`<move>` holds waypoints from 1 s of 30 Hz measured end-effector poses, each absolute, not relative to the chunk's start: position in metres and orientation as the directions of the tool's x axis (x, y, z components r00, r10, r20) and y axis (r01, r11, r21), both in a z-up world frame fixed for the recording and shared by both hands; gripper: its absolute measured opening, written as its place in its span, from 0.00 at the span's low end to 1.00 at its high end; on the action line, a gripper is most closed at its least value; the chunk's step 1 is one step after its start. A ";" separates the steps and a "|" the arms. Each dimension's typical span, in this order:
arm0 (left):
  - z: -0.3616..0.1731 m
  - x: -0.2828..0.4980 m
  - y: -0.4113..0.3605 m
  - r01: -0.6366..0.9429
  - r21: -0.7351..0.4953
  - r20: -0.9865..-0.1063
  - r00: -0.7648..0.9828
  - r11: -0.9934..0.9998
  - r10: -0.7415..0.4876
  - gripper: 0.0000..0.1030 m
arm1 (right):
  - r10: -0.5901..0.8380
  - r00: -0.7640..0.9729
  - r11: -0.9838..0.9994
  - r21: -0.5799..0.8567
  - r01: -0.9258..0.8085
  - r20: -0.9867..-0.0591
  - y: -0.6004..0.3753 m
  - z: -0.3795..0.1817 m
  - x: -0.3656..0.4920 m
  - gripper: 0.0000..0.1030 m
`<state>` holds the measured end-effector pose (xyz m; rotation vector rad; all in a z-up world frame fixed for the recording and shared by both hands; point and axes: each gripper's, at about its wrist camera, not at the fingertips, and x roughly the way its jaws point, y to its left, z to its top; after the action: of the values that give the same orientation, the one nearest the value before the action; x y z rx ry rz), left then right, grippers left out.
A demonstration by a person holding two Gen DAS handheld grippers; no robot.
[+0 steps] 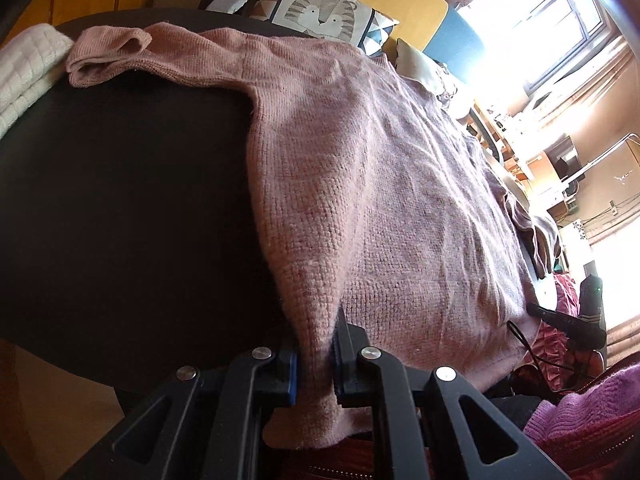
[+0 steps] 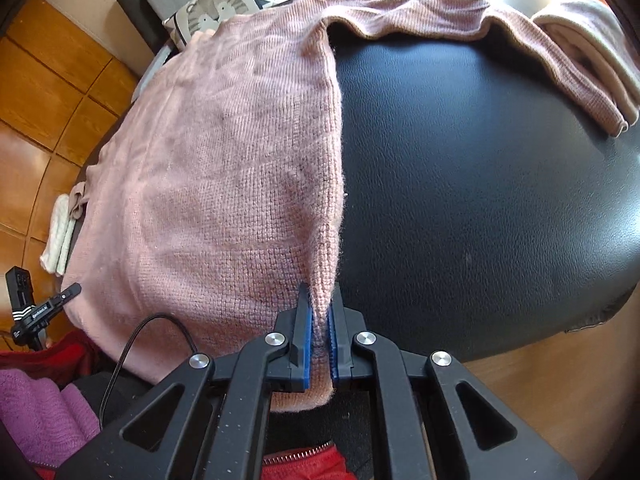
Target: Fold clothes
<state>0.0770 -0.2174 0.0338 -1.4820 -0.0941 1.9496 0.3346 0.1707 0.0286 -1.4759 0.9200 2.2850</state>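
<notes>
A pink knit sweater (image 1: 372,184) lies spread on a round black leather-topped table (image 1: 120,208). My left gripper (image 1: 316,344) is shut on the sweater's near left hem corner, and a tuft of knit hangs below the blue pads. One sleeve (image 1: 120,56) stretches away to the far left. In the right wrist view the same sweater (image 2: 208,184) covers the left half of the table (image 2: 480,200). My right gripper (image 2: 318,332) is shut on its near right hem corner. The other sleeve (image 2: 460,28) runs along the far edge to the right.
A folded white towel (image 1: 24,76) sits at the table's far left, and a cream folded cloth (image 2: 592,44) at its far right. Cushions with an animal print (image 1: 320,12) lie behind. Purple knitwear (image 1: 580,412) and red fabric (image 2: 304,464) are close below me. A black cable (image 2: 136,344) loops nearby.
</notes>
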 end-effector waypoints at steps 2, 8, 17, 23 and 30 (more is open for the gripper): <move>0.032 0.076 -0.219 -0.470 -0.437 -0.834 -0.107 -0.767 0.541 0.12 | -0.111 -0.441 -0.766 0.359 -0.532 -0.890 0.175 0.032 0.332 0.09; 0.043 0.061 -0.239 -0.425 -0.458 -0.825 -0.124 -0.780 0.552 0.17 | 0.073 -0.547 -0.811 0.270 -0.520 -0.834 0.204 0.078 0.310 0.20; 0.098 0.013 -0.200 -0.518 -0.286 -0.764 -0.384 -0.806 0.518 0.16 | 0.140 -0.574 -0.961 0.030 -0.276 -0.807 0.189 0.084 0.177 0.21; 0.076 -0.022 -0.098 -0.568 -0.282 -0.775 -0.341 -0.773 0.533 0.16 | 0.131 -0.540 -0.986 -0.055 -0.154 -0.832 0.172 0.062 0.104 0.21; 0.039 -0.036 -0.062 -0.552 -0.181 -0.837 -0.348 -0.814 0.422 0.16 | 0.137 -0.503 -0.976 -0.029 -0.218 -0.854 0.181 0.038 0.087 0.21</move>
<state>-0.0358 -0.0624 0.0387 -1.2954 0.1775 2.1749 0.0874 0.1806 0.0377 -1.4407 0.1216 2.5556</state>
